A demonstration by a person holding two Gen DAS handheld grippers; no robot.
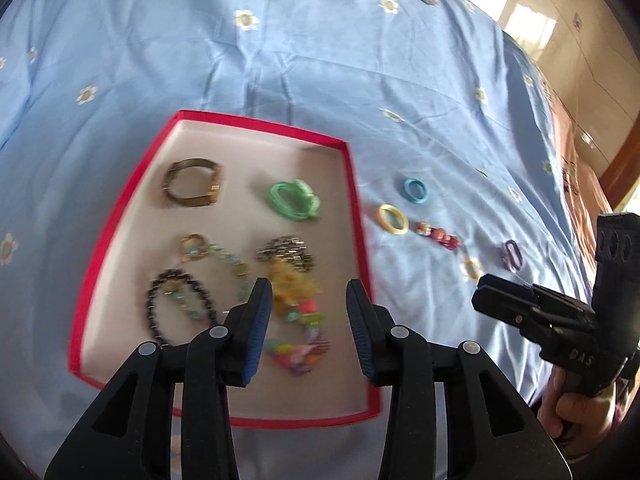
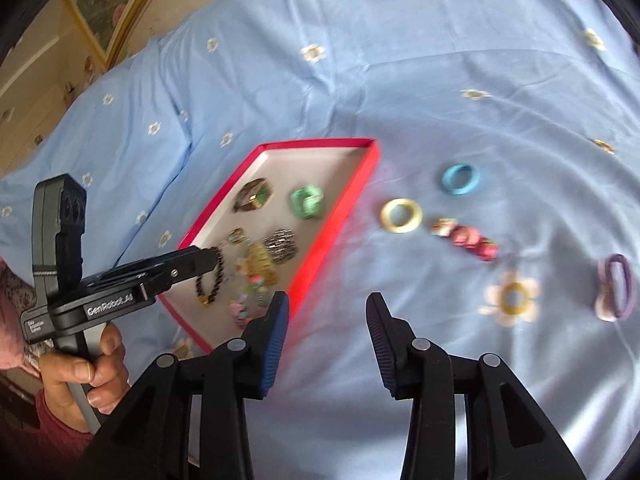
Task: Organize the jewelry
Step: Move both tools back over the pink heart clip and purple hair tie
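Red tray (image 1: pixel 120 208) sits on the blue floral bedsheet (image 1: pixel 280 60), shallow, white inside. Holding in it: a bronze bangle (image 1: pixel 194 184) far-left, a green coiled band (image 1: pixel 294 200) far-right, a grey metallic bracelet (image 1: pixel 286 254) mid-right, a black bead bracelet (image 1: pixel 180 312) near-left, a turquoise link chain (image 1: pixel 218 264) between them, and a yellow/multicolour bead heap (image 1: pixel 298 328) at the near side. Details of the heap are motion-blurred, can't separate the pieces.

Still loose on the sheet, right of the tray: blue ring (image 2: pixel 460 179), yellow ring (image 2: pixel 401 216) nearer the tray wall, red-pink bead bracelet (image 2: pixel 466 238) just beside the yellow ring, small gold ring (image 2: pixel 513 299) lying on a printed flower, purple hair tie (image 2: pixel 616 290) farthest out. All apart from each other except the yellow ring and the bead bracelet, which are close.

Left gripper (image 1: pixel 308 308): jaws apart, nothing between them, hovering over the near half of the tray above the bead heap. In the right wrist view its tip sits over the black bead bracelet; contact can't be confirmed.

Right gripper (image 2: pixel 328 320): jaws apart, empty, above bare sheet just off the tray's right wall, loose rings ahead of it. In the left wrist view it shows side-on at the right edge.

Framed picture (image 2: pixel 108 4) on the wall past the bed's left side.
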